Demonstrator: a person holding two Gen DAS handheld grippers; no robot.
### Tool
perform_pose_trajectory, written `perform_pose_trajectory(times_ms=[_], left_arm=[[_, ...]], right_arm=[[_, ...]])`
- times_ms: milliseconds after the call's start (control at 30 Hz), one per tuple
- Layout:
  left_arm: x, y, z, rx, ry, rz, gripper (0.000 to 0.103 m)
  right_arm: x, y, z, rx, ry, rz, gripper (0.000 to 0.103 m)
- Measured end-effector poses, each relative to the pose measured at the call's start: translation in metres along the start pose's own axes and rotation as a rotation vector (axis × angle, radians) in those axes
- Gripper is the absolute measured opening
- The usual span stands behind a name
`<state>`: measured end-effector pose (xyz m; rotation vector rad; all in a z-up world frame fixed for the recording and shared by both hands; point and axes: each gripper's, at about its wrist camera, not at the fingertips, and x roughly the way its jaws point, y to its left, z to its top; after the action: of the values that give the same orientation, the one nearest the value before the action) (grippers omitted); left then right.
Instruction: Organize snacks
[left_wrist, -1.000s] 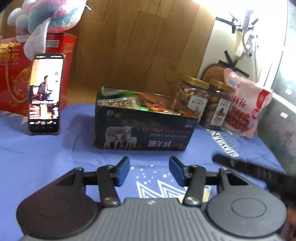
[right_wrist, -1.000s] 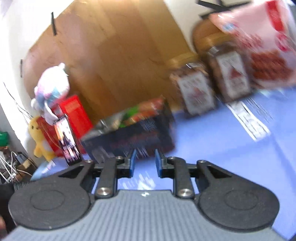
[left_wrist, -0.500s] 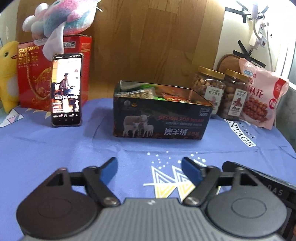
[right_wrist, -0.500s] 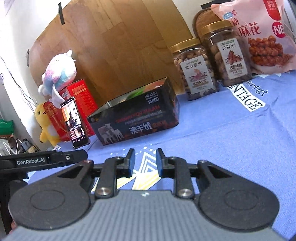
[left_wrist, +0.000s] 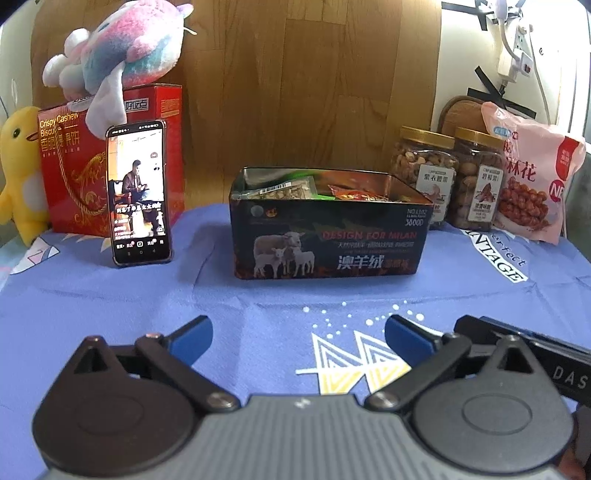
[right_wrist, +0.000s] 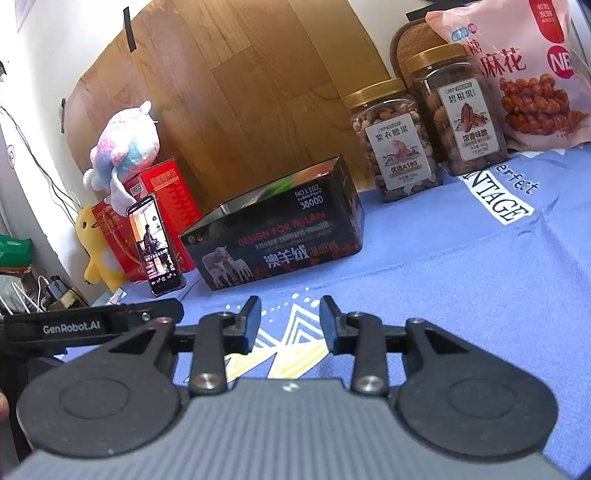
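While both claws spread empty, the dark sheep-printed tin (left_wrist: 328, 236) sits lidless, packed with snack packets (left_wrist: 286, 190).

Left hand-held gripper (left_wrist: 298, 338): jaws opening, spread wide, nothing between (blue pads face inward).
Right hand-held gripper (right_wrist: 290, 321): jaws opening, narrower gap, nothing between; angled downward.

Home: plush toys (left_wrist: 122, 48), clothed table (left_wrist: 110, 295)

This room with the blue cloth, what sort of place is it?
Probably a home, not a lab: a table under a blue printed cloth, plush toys on a biscuit box, and a phone playing video.
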<state>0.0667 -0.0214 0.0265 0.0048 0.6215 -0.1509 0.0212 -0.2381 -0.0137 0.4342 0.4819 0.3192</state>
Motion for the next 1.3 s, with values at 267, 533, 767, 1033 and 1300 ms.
perform_pose_trajectory(times_ms=[267, 533, 767, 1033, 1300], left_arm=[[0.004, -0.001, 0.000, -0.006, 0.006, 0.023, 0.103], [0.004, 0.000, 0.000, 0.016, -0.023, 0.110, 0.103], [0.006, -0.004, -0.002, 0.055, -0.048, 0.181, 0.103], [0.010, -0.009, -0.003, 0.093, -0.025, 0.214, 0.103], [0.018, -0.002, -0.003, 0.047, 0.054, 0.212, 0.103]], right_arm=[[0.000, -0.001, 0.000, 0.004, -0.003, 0.003, 0.040], [-0.001, -0.001, 0.000, 0.012, -0.004, -0.001, 0.046], [-0.001, -0.001, 0.000, 0.014, -0.006, -0.002, 0.046], [-0.001, -0.001, 0.000, 0.016, -0.004, -0.002, 0.046], [-0.001, -0.002, 0.001, 0.018, -0.003, -0.001, 0.046]])
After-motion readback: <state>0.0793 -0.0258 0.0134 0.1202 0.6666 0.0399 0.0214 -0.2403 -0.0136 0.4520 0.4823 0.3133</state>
